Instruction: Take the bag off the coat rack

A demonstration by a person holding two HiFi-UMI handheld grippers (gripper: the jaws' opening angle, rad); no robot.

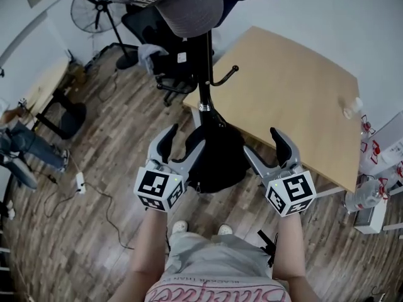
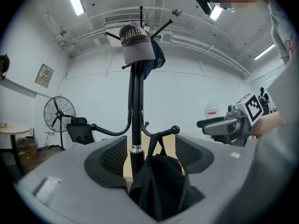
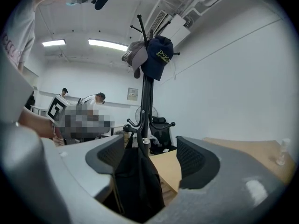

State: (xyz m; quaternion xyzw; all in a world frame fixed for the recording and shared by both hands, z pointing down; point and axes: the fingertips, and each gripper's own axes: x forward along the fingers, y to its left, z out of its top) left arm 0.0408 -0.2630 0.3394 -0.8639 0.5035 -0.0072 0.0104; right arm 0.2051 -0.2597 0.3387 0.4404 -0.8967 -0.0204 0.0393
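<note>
A black bag (image 1: 217, 159) hangs by its straps from a lower hook of the black coat rack (image 1: 204, 68), whose top carries a grey cap (image 1: 189, 5) and a dark one. My left gripper (image 1: 184, 140) stands open just left of the bag, and my right gripper (image 1: 261, 142) stands open just right of it. In the left gripper view the bag (image 2: 159, 185) fills the gap low between the wide jaws, below the rack's pole (image 2: 136, 101). The right gripper view shows the bag (image 3: 135, 181) likewise between its spread jaws. No pad presses on it.
A wooden table (image 1: 296, 93) stands right behind the rack. An office chair (image 1: 157, 36) and a floor fan (image 1: 94, 8) are at the back left. Water bottles (image 1: 371, 194) sit at the right edge. A person (image 1: 19, 143) sits at far left; a cable (image 1: 94, 194) lies on the floor.
</note>
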